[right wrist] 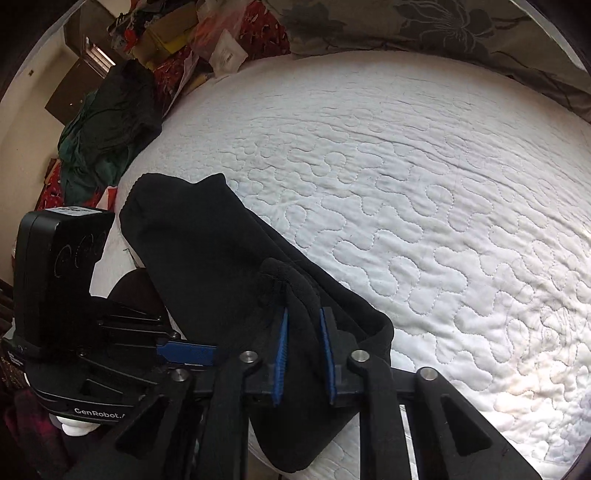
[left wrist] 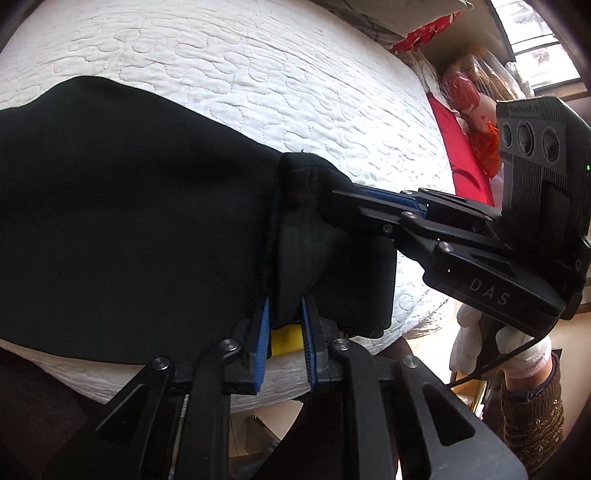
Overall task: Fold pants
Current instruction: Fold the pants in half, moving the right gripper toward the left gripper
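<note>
The black pants (left wrist: 129, 206) lie on the white quilted bed (left wrist: 258, 66), spread to the left in the left wrist view. My left gripper (left wrist: 286, 306) is shut on a bunched end of the pants near the bed's front edge. My right gripper (left wrist: 332, 210) comes in from the right and is shut on the same bunched end just above it. In the right wrist view the pants (right wrist: 207, 251) run up and to the left, and my right gripper (right wrist: 303, 321) pinches a fold of the cloth between its blue pads. The left gripper (right wrist: 207, 354) shows at the lower left.
The white quilt (right wrist: 443, 221) stretches wide to the right. Dark green clothes (right wrist: 110, 122) and clutter are piled past the bed's far left corner. Red fabric and a doll (left wrist: 476, 122) lie beside the bed on the right. A patterned pillow (right wrist: 406, 22) lies at the head.
</note>
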{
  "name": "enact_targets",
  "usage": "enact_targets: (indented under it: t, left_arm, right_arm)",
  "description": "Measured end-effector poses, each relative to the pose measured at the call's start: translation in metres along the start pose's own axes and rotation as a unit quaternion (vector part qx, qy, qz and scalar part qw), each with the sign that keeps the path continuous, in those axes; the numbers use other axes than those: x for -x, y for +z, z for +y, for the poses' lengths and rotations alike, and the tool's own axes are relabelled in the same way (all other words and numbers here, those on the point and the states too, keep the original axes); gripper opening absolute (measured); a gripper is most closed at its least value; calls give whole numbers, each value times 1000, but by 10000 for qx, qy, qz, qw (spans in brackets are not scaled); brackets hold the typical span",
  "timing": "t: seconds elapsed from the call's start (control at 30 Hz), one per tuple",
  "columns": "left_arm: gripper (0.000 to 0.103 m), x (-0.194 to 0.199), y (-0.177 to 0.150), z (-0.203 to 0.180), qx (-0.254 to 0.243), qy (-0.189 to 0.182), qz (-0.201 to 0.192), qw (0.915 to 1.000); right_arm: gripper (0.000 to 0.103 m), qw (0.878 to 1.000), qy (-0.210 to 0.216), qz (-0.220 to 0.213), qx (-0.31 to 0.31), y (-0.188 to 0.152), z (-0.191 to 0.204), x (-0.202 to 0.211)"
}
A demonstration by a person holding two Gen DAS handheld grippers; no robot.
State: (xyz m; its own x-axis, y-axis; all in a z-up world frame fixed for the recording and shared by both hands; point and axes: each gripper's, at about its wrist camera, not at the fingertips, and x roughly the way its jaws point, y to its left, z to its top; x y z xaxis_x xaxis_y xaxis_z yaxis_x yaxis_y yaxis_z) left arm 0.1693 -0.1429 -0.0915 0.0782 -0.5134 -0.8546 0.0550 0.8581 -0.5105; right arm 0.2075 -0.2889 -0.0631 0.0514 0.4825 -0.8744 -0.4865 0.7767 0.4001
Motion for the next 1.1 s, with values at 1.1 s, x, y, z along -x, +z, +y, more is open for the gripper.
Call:
enact_targets:
  t: [1.1]
  left_arm:
    - [12,-3,-41,32,379,506,69,9980]
  right_arm:
    - [27,9984,-76,-389,-408,-36,-9,19]
